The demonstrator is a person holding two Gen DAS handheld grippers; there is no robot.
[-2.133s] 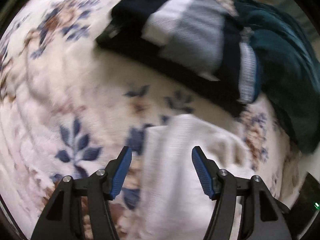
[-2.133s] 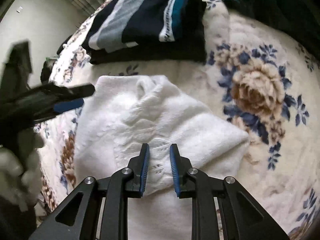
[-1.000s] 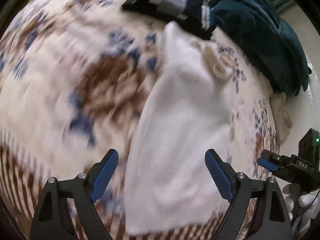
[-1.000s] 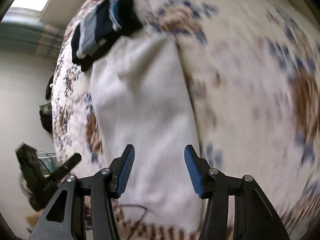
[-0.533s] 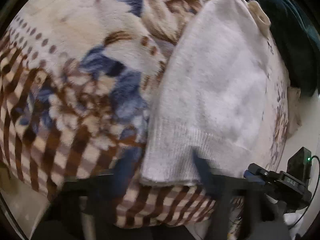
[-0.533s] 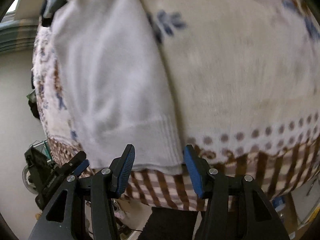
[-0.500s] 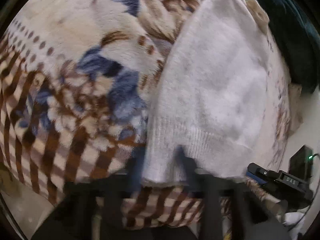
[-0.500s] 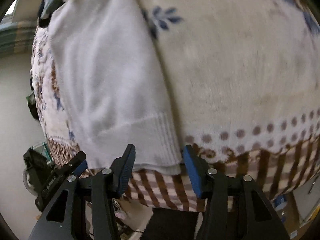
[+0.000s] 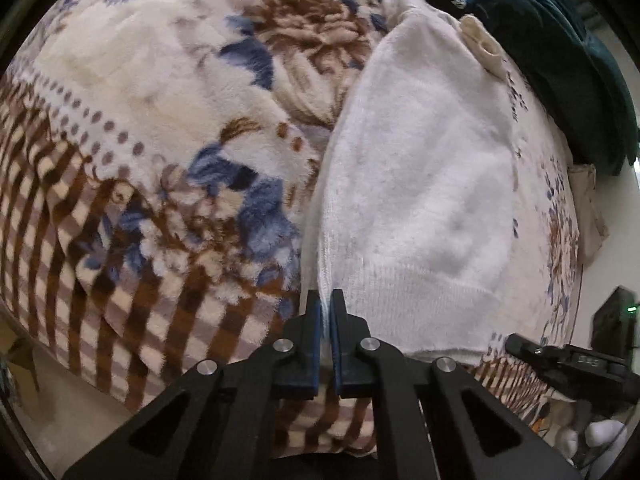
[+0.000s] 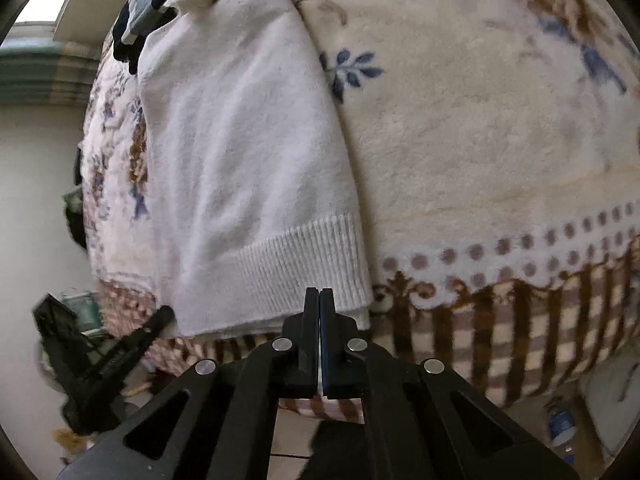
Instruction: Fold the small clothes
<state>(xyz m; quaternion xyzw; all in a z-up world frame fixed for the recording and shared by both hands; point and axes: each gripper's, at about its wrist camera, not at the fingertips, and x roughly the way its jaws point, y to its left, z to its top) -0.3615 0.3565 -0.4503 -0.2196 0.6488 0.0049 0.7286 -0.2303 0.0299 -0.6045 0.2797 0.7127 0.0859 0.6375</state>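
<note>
**a:** so where's the sweater (image 9: 420,184) sitting relative to the two tongs right now?

**b:** it's laid out flat on the flowery blanket (image 9: 160,120), long and narrow, sleeves look tucked in already. long axis runs straight away from both tongs: ribbed hem (image 10: 296,264) at the near edge of the bed, collar (image 9: 482,46) at the far end by the dark folded clothes (image 10: 144,12) and a teal blanket (image 9: 560,60).

**a:** and the tongs themselves?

**b:** left tongs (image 9: 327,308) are pinched together on the hem's left corner, you can see white knit squeezed between the blue pads. right tongs (image 10: 320,300) are closed on the right corner of the hem, pads nearly touching with the fabric edge in between.

**a:** so neither one's closer?

**b:** nah, both are right at the hem, one per corner, about level. my guess is the next move is carrying the hem forward over the body toward the collar, so both need to travel along that long axis evenly or the fold goes crooked.
</note>
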